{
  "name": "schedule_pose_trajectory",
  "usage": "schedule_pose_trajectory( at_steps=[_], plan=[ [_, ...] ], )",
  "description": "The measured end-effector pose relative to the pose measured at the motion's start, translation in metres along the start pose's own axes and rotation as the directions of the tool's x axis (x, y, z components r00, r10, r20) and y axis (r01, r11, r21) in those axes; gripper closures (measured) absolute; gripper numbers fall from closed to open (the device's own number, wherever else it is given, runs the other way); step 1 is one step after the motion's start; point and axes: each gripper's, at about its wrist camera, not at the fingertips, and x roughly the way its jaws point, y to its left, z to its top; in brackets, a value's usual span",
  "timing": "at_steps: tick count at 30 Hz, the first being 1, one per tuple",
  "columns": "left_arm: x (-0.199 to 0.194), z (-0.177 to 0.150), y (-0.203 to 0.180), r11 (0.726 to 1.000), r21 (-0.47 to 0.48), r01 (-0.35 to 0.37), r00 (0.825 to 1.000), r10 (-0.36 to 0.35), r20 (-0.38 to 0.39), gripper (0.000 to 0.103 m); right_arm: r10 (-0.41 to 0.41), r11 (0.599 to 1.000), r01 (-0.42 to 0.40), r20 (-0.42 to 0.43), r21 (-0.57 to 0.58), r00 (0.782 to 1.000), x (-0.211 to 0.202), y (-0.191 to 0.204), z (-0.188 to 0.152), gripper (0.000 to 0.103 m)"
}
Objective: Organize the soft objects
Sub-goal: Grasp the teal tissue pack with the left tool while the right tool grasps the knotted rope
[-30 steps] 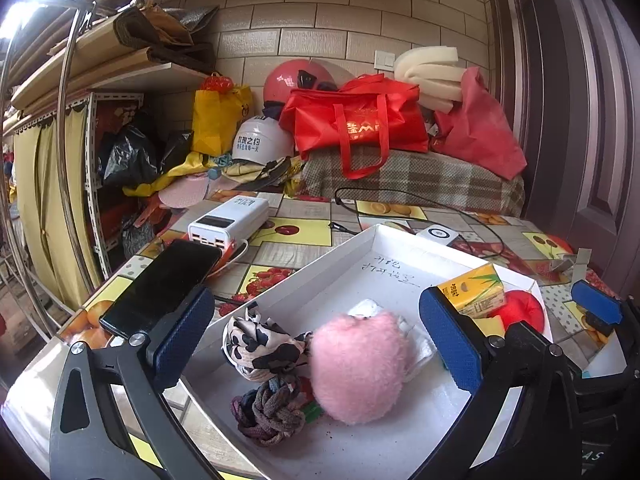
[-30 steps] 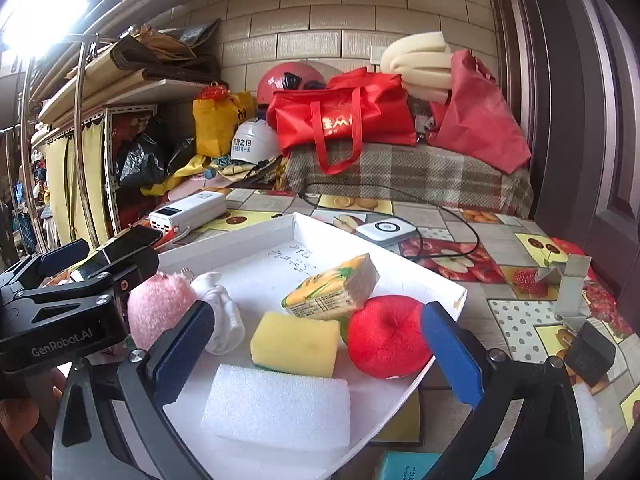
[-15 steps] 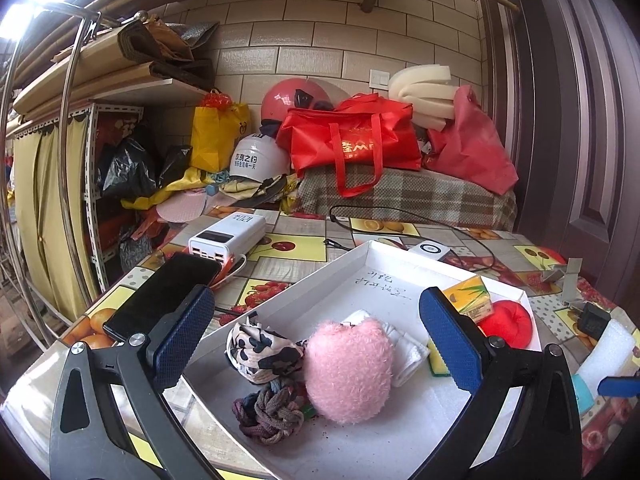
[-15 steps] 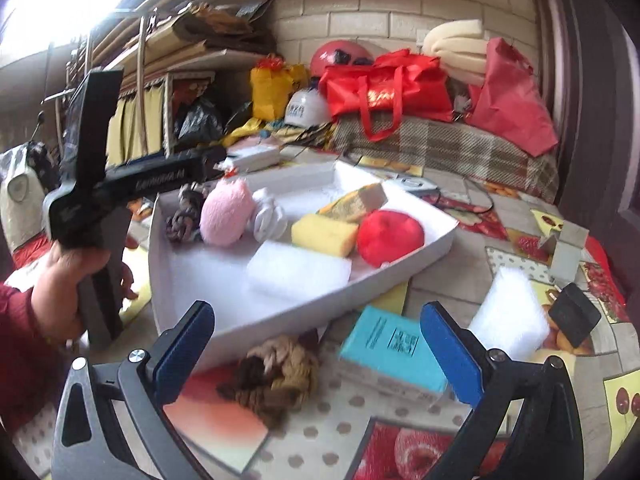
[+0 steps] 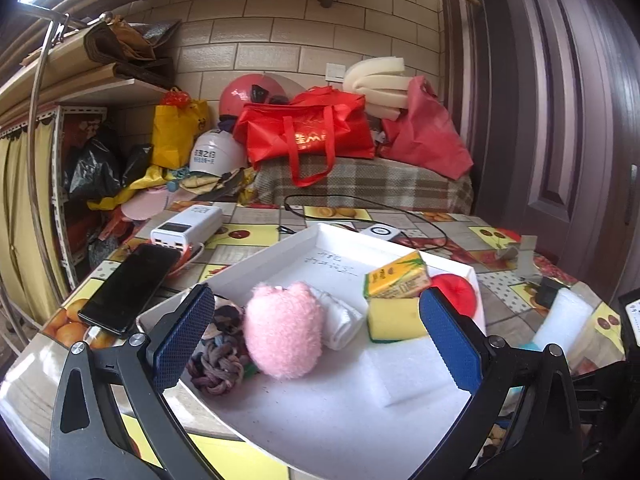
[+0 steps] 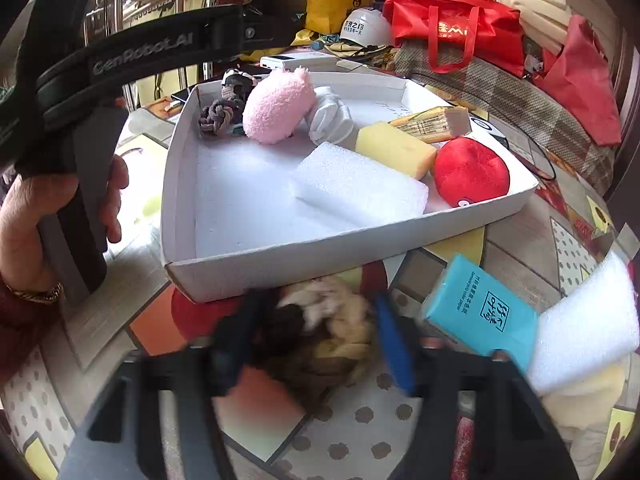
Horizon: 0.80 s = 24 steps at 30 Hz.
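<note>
**Rope knot between my closing tongs**

The brown-and-cream rope knot (image 6: 324, 332) lies on the counter (image 6: 360, 432), just outside the white tray's (image 6: 280, 256) near wall. My right tongs (image 6: 316, 344) are closing around it, blurred; whether the pads press yet, I cannot tell. My left tongs (image 5: 316, 344) hang wide open over the tray, holding nothing, the pink plush (image 5: 282, 330) beneath them.

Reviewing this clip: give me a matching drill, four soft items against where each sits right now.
Items:
1. pink plush
2. brown rope knot
3. teal tissue pack
4. red plush

Places:
A. between the closing right gripper jaws, outside the tray
B. on the table beside white foam
C. tray's right corner
D. tray's far end, beside a grey knot

Pairs: 1-D, 2-A, 3-B, 4-C
</note>
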Motion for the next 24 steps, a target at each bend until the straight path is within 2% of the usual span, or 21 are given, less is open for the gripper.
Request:
schedule_pose_trajectory(
  at_steps=[3, 5, 7, 10, 11, 14, 18, 20, 24],
  plan=[
    [-0.006, -0.003, -0.016, 0.994, 0.024, 0.108, 0.994, -0.108, -0.025, 0.0, 0.04, 0.999, -0.04, 0.0, -0.01, 0.999, -0.011, 0.003, -0.013, 0.072],
    [-0.009, -0.006, -0.032, 0.977, 0.053, 0.205, 0.978, -0.202, -0.06, 0.0, 0.045, 0.999, -0.045, 0.0, -0.023, 0.999, -0.024, 0.005, -0.028, 0.072],
    [-0.009, -0.01, -0.054, 0.945, 0.09, 0.316, 0.945, -0.304, -0.12, 0.0, 0.028, 1.0, -0.028, 0.002, -0.006, 1.0, -0.041, -0.003, -0.046, 0.072],
    [-0.007, -0.018, -0.095, 0.873, 0.172, 0.457, 0.879, -0.414, -0.236, 0.0, -0.055, 0.997, 0.054, 0.006, 0.059, 0.998, -0.067, -0.034, -0.07, 0.071],
    [-0.005, -0.02, -0.11, 0.852, 0.21, 0.48, 0.865, -0.422, -0.271, 0.0, -0.086, 0.992, 0.085, 0.006, 0.09, 0.996, -0.075, -0.047, -0.075, 0.071],
    [0.009, -0.026, -0.148, 0.814, 0.296, 0.5, 0.85, -0.395, -0.35, 0.0, -0.134, 0.967, 0.128, 0.009, 0.222, 0.991, -0.093, -0.091, -0.094, 0.071],
    [0.036, -0.03, -0.178, 0.803, 0.322, 0.502, 0.835, -0.354, -0.421, 0.0, -0.058, 0.916, 0.035, 0.045, 0.399, 0.997, -0.098, -0.129, -0.106, 0.071],
    [0.046, -0.03, -0.189, 0.798, 0.326, 0.507, 0.829, -0.348, -0.438, 0.0, -0.052, 0.908, 0.027, 0.049, 0.417, 0.997, -0.095, -0.133, -0.104, 0.071],
    [0.065, -0.036, -0.206, 0.788, 0.352, 0.505, 0.817, -0.305, -0.49, 0.0, -0.042, 0.928, 0.027, 0.033, 0.371, 0.999, -0.088, -0.121, -0.1, 0.071]
  ],
)
